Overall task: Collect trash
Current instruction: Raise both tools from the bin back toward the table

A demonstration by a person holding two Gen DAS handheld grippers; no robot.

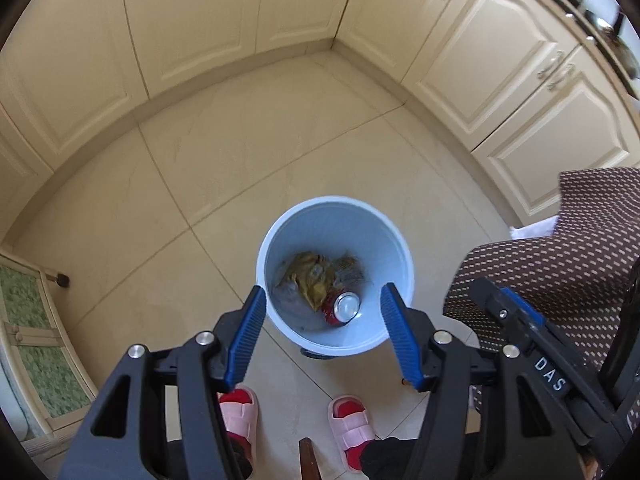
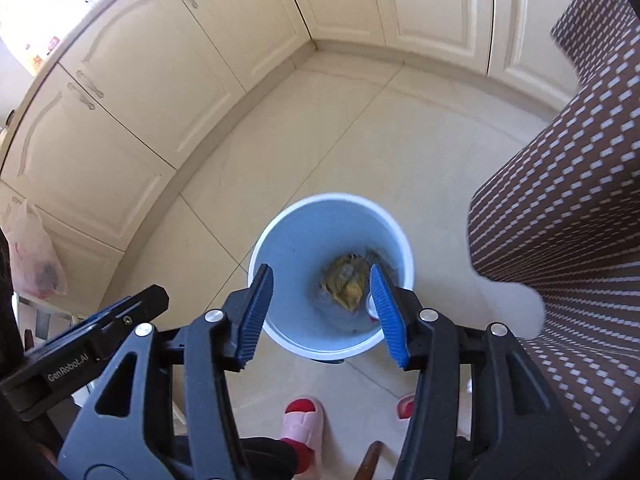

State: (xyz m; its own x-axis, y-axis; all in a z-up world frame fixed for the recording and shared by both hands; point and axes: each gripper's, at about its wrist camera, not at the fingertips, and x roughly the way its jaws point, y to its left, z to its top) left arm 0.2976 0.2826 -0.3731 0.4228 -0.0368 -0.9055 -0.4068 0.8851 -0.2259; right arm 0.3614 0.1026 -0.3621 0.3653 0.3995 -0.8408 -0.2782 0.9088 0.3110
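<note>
A pale blue bin (image 1: 394, 236) stands on the tiled floor below both grippers. Inside lie a red can (image 1: 343, 307) with its silver top showing and crumpled yellow wrappers (image 1: 312, 280). My left gripper (image 1: 323, 304) hangs above the bin's near rim, open, with nothing between its blue pads. In the right wrist view the same bin (image 2: 304, 240) holds the wrappers (image 2: 346, 284); the can (image 2: 371, 307) peeks out beside the right pad. My right gripper (image 2: 320, 288) is open above the bin and holds nothing.
Cream cabinet doors (image 1: 200, 20) run along the far wall and the corner. A brown dotted tablecloth (image 1: 560, 248) hangs at the right, also close in the right wrist view (image 2: 560, 200). A person's pink slippers (image 1: 352, 428) stand near the bin. A plastic bag (image 2: 34, 256) hangs at the left.
</note>
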